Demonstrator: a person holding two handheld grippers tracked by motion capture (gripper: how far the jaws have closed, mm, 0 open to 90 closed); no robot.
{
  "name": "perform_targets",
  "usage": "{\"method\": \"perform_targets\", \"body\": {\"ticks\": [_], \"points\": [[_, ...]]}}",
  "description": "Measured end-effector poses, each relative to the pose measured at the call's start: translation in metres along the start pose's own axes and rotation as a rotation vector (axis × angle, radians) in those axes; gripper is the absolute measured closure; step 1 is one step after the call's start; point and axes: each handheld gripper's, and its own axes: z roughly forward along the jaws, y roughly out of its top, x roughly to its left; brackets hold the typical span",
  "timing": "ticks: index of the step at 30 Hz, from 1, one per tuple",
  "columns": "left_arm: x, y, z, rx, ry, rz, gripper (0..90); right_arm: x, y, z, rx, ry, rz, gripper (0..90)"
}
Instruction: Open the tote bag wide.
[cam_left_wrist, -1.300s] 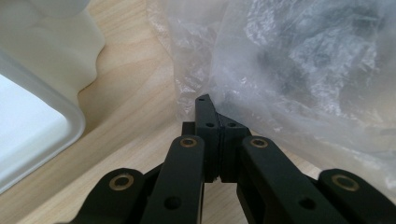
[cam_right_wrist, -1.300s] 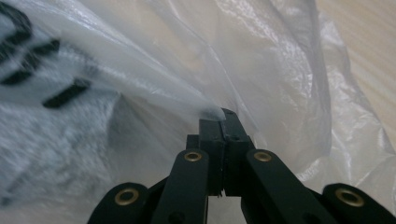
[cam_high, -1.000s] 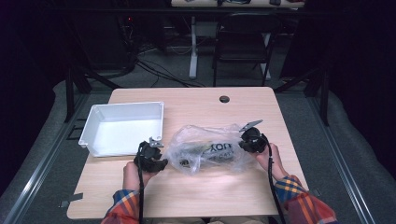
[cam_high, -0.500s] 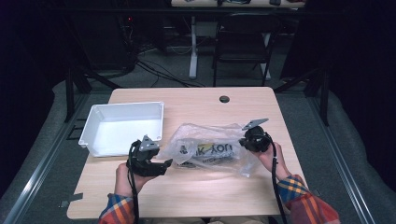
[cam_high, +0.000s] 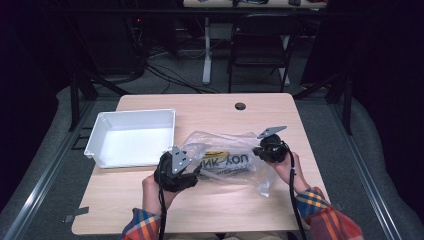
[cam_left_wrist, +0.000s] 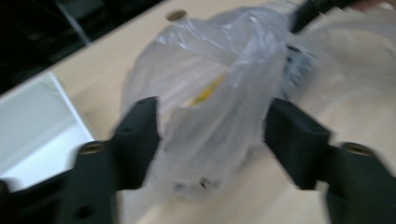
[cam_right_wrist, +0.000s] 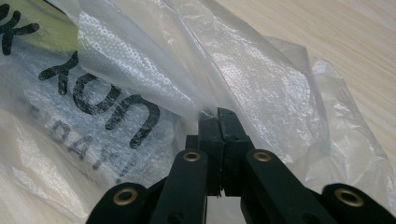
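Note:
A clear plastic bag (cam_high: 227, 157) with black lettering and a yellow patch lies on the wooden table (cam_high: 210, 112), something dark inside it. My left gripper (cam_high: 192, 172) is at the bag's left end, open, and in the left gripper view the bag's bunched mouth (cam_left_wrist: 219, 116) stands between the spread jaws. My right gripper (cam_high: 257, 149) is at the bag's right side, shut on a fold of the plastic bag (cam_right_wrist: 205, 93); in the right gripper view the two jaws meet with the film pinched at their tips (cam_right_wrist: 218, 114).
A white tray (cam_high: 95, 140), nothing in it, stands at the left of the table, close to my left gripper. A round cable hole (cam_high: 240, 106) is at the table's far edge. A chair (cam_high: 260, 45) and cables are on the floor beyond.
My left gripper has moved right and forward to the bag's left end, its jaws now around the bag's mouth. The right gripper keeps its pinch and has barely moved.

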Motion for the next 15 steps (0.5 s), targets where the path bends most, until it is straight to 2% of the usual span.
{"method": "perform_targets", "body": {"ticks": [1,2,3,6,7,8,9,10,11,12,15], "points": [[0.004,0.000,0.007,-0.009,0.014,-0.014,57.2,-0.001,0.001,0.002,-0.010,0.002,0.009,89.7],[0.007,0.000,0.011,-0.007,0.031,-0.029,57.2,-0.001,0.001,0.002,-0.010,0.002,0.009,89.7],[0.013,-0.001,0.018,0.005,0.024,-0.054,60.5,-0.001,0.002,0.003,-0.009,-0.001,0.010,89.7],[0.027,-0.012,0.039,0.089,0.018,-0.139,72.8,-0.006,0.000,0.014,0.015,-0.004,0.027,88.4],[0.033,-0.019,0.047,0.134,0.027,-0.157,72.8,-0.006,0.000,0.014,0.015,-0.004,0.027,88.4],[0.036,-0.023,0.052,0.161,0.051,-0.161,76.2,-0.009,-0.002,0.022,0.027,-0.016,0.046,87.6],[0.040,-0.028,0.057,0.201,0.050,-0.167,76.2,-0.009,-0.002,0.022,0.027,-0.016,0.046,87.6],[0.043,-0.033,0.062,0.224,0.041,-0.188,77.9,-0.011,-0.004,0.027,0.051,-0.032,0.047,87.3],[0.044,-0.036,0.065,0.241,0.044,-0.196,77.9,-0.011,-0.004,0.027,0.051,-0.032,0.047,87.3],[0.047,-0.041,0.071,0.283,0.043,-0.196,78.9,-0.012,-0.006,0.029,0.054,-0.041,0.045,87.1],[0.049,-0.051,0.082,0.356,0.026,-0.204,80.8,-0.013,-0.009,0.034,0.086,-0.067,0.027,86.0]]}}
